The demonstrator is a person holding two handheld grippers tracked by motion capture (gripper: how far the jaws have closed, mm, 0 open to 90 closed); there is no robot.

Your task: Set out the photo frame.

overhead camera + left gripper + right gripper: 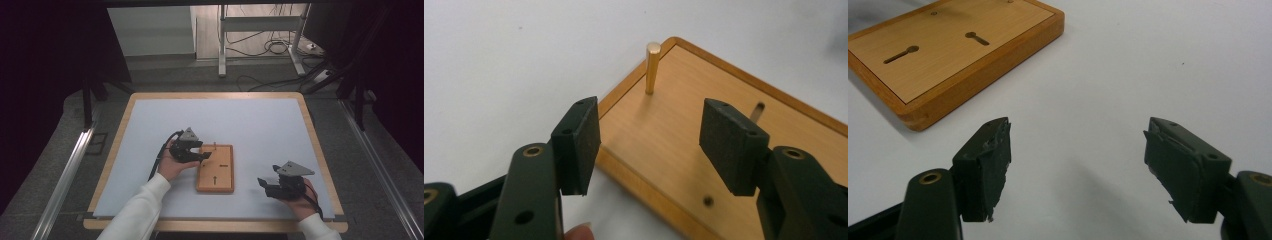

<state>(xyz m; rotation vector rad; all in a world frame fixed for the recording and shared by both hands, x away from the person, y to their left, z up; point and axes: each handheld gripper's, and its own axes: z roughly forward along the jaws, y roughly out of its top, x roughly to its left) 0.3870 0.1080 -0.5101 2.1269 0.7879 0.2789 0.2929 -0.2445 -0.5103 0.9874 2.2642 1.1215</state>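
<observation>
board [684,145]: flat wood, brass peg [652,67] upright, possibly two slots | left tongs [649,140]: released | right tongs [1078,165]: released

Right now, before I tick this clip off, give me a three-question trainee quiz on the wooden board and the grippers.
1. True or false: a brass peg stands upright in the wooden board.
2. Which gripper is over the board's edge: A) the left gripper, B) the right gripper, C) both?
3. What does the right gripper hold?

Key
1. True. The left gripper view shows the peg upright near a corner of the board.
2. A. The right gripper is apart from the board, over the white table mat.
3. Nothing. Its jaws stand open with bare mat between them.
</observation>
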